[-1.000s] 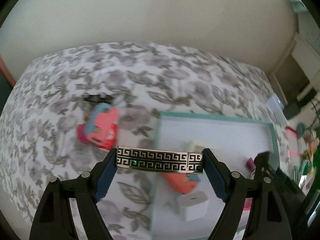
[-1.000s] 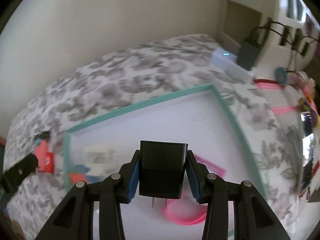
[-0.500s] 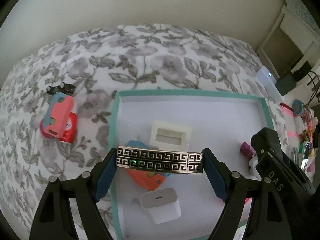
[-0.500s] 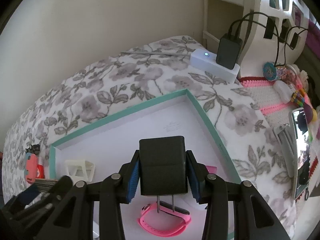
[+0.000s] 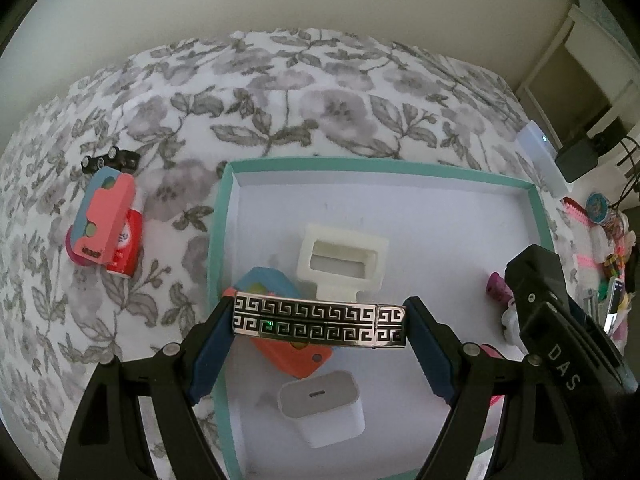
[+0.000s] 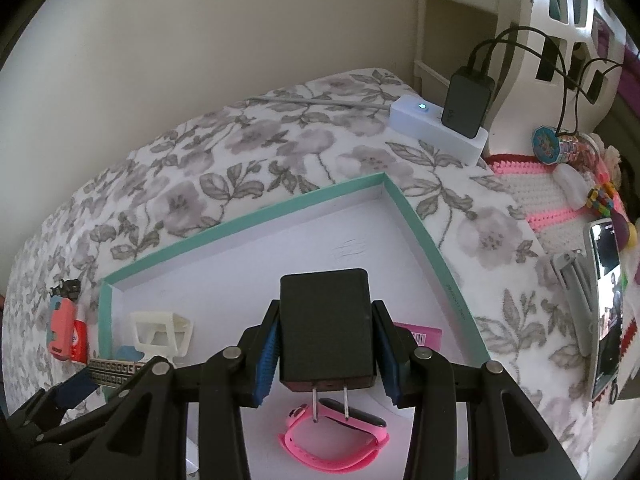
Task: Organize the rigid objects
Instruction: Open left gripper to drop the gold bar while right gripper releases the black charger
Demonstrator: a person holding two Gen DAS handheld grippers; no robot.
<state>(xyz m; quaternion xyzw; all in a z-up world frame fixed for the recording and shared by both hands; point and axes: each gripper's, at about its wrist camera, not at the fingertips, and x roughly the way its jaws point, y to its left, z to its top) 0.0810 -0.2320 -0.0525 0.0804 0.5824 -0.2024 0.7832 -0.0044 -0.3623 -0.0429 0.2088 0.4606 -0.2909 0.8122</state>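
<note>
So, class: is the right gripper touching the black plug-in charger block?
Touching. The right wrist view shows the right gripper with its blue pads pressed against both sides of the black plug-in charger block, no gap.

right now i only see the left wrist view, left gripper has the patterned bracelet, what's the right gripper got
Observer: The right gripper is shut on a black plug adapter, with its prongs pointing back toward the camera.
Operator: anything under it
Observer: A pink wristband lies on the tray floor just below the prongs.
Operator: what else is close to it
Observer: A flat pink box with a barcode lies just right of the adapter, partly hidden by the gripper.
</note>
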